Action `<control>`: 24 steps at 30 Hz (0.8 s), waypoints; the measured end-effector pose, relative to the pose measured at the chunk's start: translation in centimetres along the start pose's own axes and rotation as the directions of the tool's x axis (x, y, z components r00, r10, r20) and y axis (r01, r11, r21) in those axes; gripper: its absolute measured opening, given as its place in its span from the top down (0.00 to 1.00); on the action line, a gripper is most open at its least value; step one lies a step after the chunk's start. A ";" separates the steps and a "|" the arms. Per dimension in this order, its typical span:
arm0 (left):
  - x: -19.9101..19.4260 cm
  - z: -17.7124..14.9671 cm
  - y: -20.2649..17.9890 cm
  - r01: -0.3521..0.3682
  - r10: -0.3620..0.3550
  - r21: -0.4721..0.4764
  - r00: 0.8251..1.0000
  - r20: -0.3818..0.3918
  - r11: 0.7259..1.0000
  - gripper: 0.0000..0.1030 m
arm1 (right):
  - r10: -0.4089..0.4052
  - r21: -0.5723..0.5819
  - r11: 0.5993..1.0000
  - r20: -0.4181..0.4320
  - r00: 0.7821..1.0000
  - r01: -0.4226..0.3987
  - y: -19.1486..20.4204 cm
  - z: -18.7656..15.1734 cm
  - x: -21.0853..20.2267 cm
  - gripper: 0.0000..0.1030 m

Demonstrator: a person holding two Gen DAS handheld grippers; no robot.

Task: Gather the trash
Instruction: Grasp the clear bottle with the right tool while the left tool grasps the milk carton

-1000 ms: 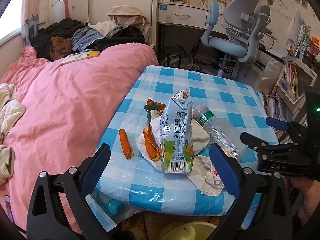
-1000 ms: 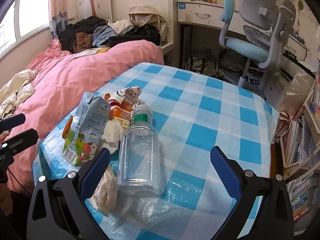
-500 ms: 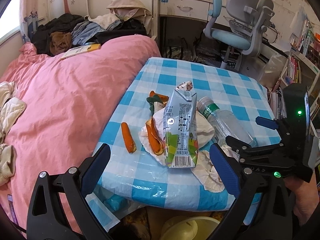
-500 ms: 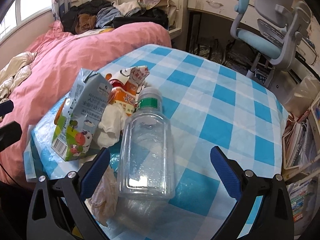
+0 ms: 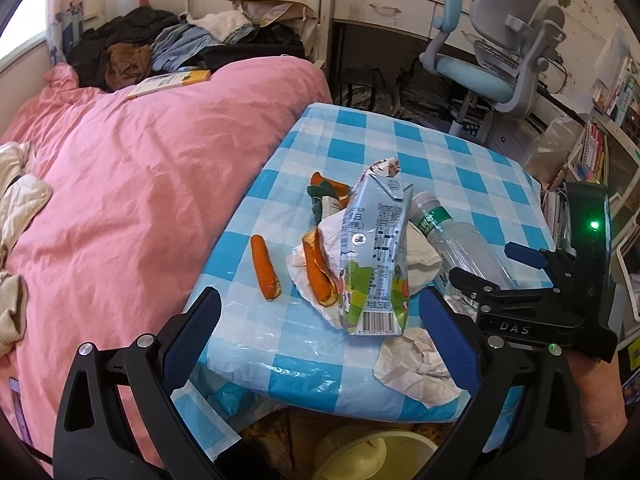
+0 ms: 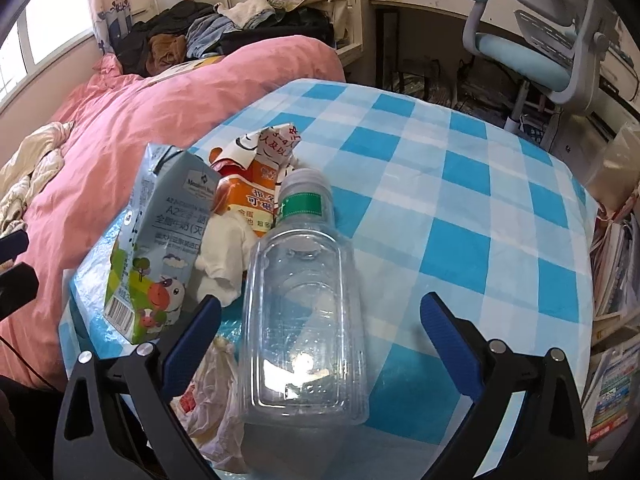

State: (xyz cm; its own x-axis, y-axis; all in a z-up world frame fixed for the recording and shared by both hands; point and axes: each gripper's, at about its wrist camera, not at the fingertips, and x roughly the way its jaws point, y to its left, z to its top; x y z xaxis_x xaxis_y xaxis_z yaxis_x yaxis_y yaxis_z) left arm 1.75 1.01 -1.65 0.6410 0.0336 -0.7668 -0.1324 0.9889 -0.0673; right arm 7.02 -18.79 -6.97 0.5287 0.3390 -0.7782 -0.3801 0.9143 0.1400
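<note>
Your left tongs (image 5: pixel 320 336) are spread wide and hold nothing, hovering at the near edge of the table (image 5: pixel 460 160) with its blue-and-white checked cloth. Straight ahead of them a milk carton (image 5: pixel 376 256) lies on its side, barcode end toward you, resting on crumpled white tissue (image 5: pixel 420 258). An orange peel (image 5: pixel 318 276) curls against the carton's left side, and a carrot piece (image 5: pixel 264 266) lies alone on the cloth, a little further left. A crumpled wrapper (image 5: pixel 416 366) sits at the table's near edge, just beside your left tongs' right finger. Below the table edge you can see the rim of a pale yellow bin (image 5: pixel 372 454). Your right tongs (image 6: pixel 320 340) are also wide open and empty, with a clear plastic bottle (image 6: pixel 304 316) lying between the two fingers, its green-labelled neck pointing away from you; neither finger touches it. To the left of the bottle are white tissue, the milk carton, and an orange snack packet (image 6: pixel 256 196) behind them. A pink duvet (image 5: pixel 132 184) covers the bed to the left of the table, and a blue desk chair (image 5: pixel 492 60) stands beyond it.
</note>
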 end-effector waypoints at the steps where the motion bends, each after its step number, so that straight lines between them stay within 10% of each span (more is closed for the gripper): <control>1: 0.1 0.1 0.1 -0.003 0.003 -0.007 1.000 -0.001 1.000 0.07 | -0.003 0.004 1.000 0.002 1.000 0.003 -0.1 0.1 0.0 0.12; 8: 0.8 0.1 0.5 -0.002 0.001 -0.020 1.000 -0.023 1.000 0.07 | -0.002 0.027 1.000 -0.014 1.000 0.003 -0.9 0.1 0.4 0.18; 14: 1.7 0.2 0.0 0.008 -0.009 -0.013 1.000 -0.026 1.000 0.07 | 0.020 0.035 0.999 -0.042 0.999 -0.019 -1.2 0.2 1.5 0.44; 24: 6.6 2.1 -4.0 -0.025 0.029 0.101 0.999 -0.038 0.995 0.07 | 0.010 0.076 0.997 -0.070 0.997 -0.004 -3.4 -0.3 1.5 0.45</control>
State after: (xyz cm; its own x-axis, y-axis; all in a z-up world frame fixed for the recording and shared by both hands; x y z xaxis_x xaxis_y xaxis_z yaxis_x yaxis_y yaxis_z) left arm 8.07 -2.45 -5.14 0.6080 0.0572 -0.7919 -0.0716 0.9973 0.0170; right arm 8.90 -21.49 -8.80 0.4703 0.3315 -0.8179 -0.3239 0.9269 0.1894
